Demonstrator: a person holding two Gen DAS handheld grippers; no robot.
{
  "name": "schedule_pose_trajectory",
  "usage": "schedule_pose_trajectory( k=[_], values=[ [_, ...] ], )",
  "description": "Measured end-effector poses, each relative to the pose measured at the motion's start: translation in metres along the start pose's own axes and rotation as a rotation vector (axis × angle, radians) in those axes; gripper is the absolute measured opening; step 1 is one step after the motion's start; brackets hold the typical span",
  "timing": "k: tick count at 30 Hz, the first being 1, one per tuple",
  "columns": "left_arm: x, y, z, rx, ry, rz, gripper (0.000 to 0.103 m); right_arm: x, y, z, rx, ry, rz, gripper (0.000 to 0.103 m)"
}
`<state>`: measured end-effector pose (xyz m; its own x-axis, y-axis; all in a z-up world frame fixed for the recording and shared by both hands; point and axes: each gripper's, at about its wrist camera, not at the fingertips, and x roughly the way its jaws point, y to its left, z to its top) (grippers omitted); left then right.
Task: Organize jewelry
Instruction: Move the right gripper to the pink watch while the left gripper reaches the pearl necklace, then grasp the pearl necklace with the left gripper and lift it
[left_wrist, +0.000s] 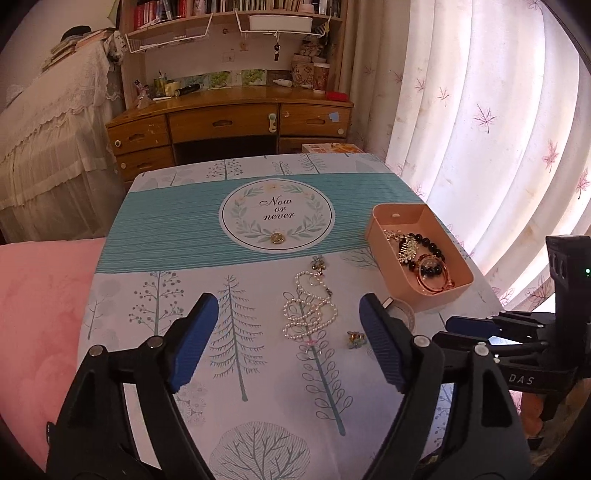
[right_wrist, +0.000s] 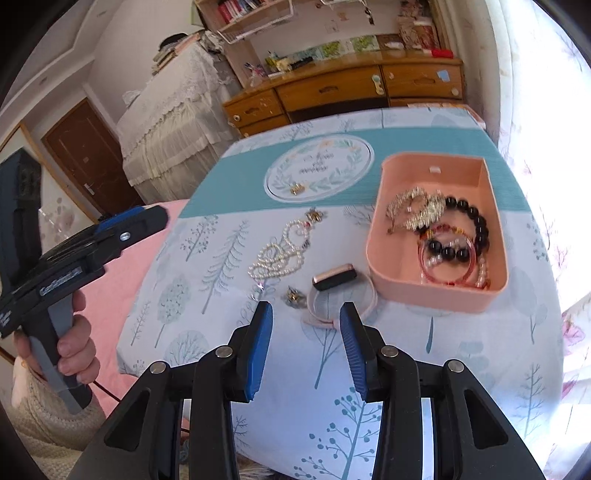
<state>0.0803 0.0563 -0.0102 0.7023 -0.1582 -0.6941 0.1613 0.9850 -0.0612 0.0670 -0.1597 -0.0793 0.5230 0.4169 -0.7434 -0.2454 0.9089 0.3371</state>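
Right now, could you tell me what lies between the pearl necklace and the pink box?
In the right wrist view, a pink-strapped watch lies between the pearl necklace and the pink box; otherwise bare cloth.

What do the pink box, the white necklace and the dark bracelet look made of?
Pink box: likely moulded plastic, with a matte, uniform salmon colour, rounded corners and thin walls.
White necklace: pearl-like beads, small and glossy; real or imitation cannot be told.
Dark bracelet: polished round black beads with highlights, perhaps stone or glass.
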Motion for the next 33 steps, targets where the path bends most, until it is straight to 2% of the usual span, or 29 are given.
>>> schedule_pose_trajectory(
  k=[6, 14, 17, 21, 25, 27, 31, 33],
  values=[
    [0.022, 0.007, -0.018, -0.021, 0.031, 0.04, 0.077, 0.04, -0.02, -0.01, 0.096, 0.091, -0.036, 0.038],
    [0.051, 0.02, -0.026, -0.032, 0.075, 0.054, 0.077, 0.074, -0.042, -0.01, 0.257, 0.117, -0.069, 0.038],
    [0.058, 0.022, -0.024, -0.032, 0.078, 0.057, 0.077, 0.085, -0.042, -0.007, 0.269, 0.124, -0.091, 0.038],
    [0.071, 0.021, -0.021, -0.008, 0.096, 0.053, 0.077, 0.096, -0.033, -0.003, 0.223, 0.118, -0.138, 0.037],
    [0.087, 0.019, -0.018, 0.019, 0.119, 0.047, 0.077, 0.102, -0.027, 0.0, 0.18, 0.106, -0.195, 0.025],
    [0.095, 0.019, -0.017, 0.028, 0.139, 0.023, 0.077, 0.104, -0.025, 0.001, 0.163, 0.101, -0.2, 0.024],
    [0.115, 0.012, -0.016, 0.092, 0.216, -0.088, 0.077, 0.104, -0.024, 0.0, 0.129, 0.094, -0.195, 0.022],
    [0.124, 0.007, -0.014, 0.123, 0.25, -0.105, 0.077, 0.102, -0.026, -0.002, 0.119, 0.094, -0.186, 0.022]
  ],
)
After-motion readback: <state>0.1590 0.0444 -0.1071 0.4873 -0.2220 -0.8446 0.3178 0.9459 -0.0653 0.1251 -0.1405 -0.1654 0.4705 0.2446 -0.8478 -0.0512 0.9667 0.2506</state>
